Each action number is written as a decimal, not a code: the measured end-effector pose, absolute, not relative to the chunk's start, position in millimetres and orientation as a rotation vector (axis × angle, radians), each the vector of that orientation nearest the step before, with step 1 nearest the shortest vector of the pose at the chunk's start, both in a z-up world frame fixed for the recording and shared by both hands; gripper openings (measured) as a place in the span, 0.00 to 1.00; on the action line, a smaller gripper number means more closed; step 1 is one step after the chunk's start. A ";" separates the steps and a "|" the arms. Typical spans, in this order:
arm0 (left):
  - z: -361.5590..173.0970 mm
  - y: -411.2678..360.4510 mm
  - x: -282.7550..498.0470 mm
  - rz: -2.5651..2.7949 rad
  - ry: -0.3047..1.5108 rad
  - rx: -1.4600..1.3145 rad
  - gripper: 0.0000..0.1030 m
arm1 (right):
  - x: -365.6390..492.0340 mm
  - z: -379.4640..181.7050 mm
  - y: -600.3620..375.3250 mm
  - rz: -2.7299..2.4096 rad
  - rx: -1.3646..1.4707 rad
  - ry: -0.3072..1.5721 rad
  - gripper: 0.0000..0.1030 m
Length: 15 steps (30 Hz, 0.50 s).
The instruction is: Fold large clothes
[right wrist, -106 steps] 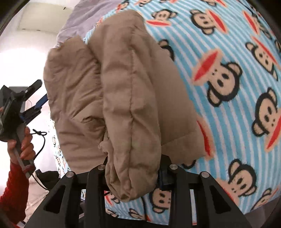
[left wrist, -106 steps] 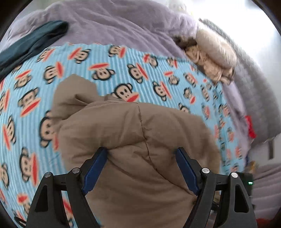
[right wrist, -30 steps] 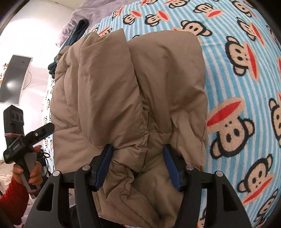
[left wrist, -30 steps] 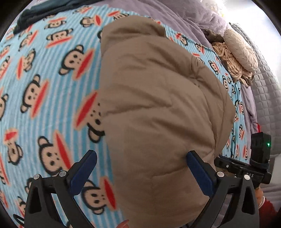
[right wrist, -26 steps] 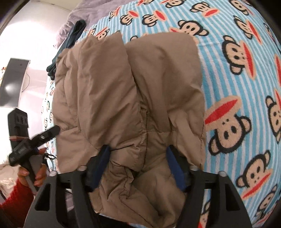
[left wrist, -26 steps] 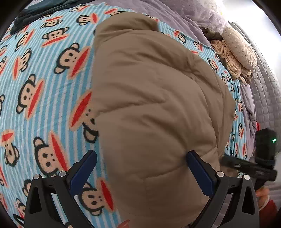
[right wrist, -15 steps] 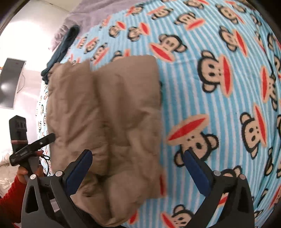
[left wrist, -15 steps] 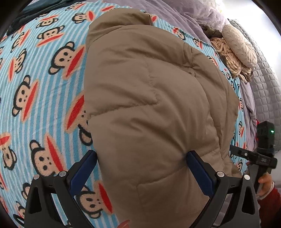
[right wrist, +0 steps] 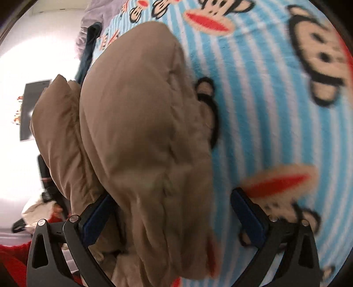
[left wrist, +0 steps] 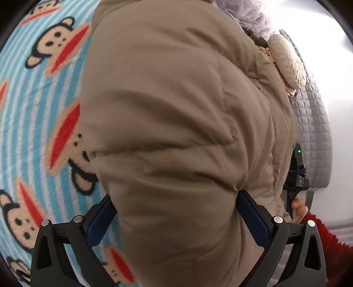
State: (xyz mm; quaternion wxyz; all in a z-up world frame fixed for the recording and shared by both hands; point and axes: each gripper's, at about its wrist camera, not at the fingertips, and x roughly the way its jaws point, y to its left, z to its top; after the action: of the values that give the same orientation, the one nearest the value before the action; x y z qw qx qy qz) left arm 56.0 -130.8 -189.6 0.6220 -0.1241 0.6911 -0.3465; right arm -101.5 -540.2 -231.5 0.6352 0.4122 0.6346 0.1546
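Note:
A tan puffy jacket (left wrist: 181,123) lies folded into a thick bundle on a blue striped monkey-print blanket (left wrist: 33,106). My left gripper (left wrist: 176,218) is open, its blue pads on either side of the bundle's near end, which bulges between them. In the right wrist view the same jacket (right wrist: 141,141) fills the left and middle. My right gripper (right wrist: 174,212) is open wide; the jacket's edge lies between the pads, against the left pad and apart from the right one. The blanket (right wrist: 264,92) shows on the right.
A beige knitted item (left wrist: 286,64) and a grey quilted cover (left wrist: 313,123) lie at the far right of the bed. A dark teal garment (right wrist: 88,48) lies beyond the jacket. A lilac blanket (left wrist: 249,15) is behind.
My right gripper opened wide and let go of the jacket, then came in close at its edge. My left gripper moved closer, so the bundle now fills its view.

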 end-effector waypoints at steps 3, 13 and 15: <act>-194.2 -136.6 57.1 -0.807 1.591 -0.309 1.00 | -92.3 -234.6 -535.2 0.393 0.985 1.433 1.00; -144.6 -140.8 59.2 -0.866 1.454 -0.296 0.94 | -65.9 -192.3 -482.4 0.531 1.016 1.328 0.99; -128.5 -136.6 67.2 -0.872 1.412 -0.287 0.94 | -56.6 -179.5 -475.8 0.549 1.019 1.291 0.99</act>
State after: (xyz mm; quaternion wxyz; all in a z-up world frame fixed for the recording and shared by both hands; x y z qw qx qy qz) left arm 67.2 -136.6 -128.5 0.6658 -0.1270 0.6255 -0.3864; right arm -56.6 -475.8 -179.5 0.6471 0.4479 0.5678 0.2413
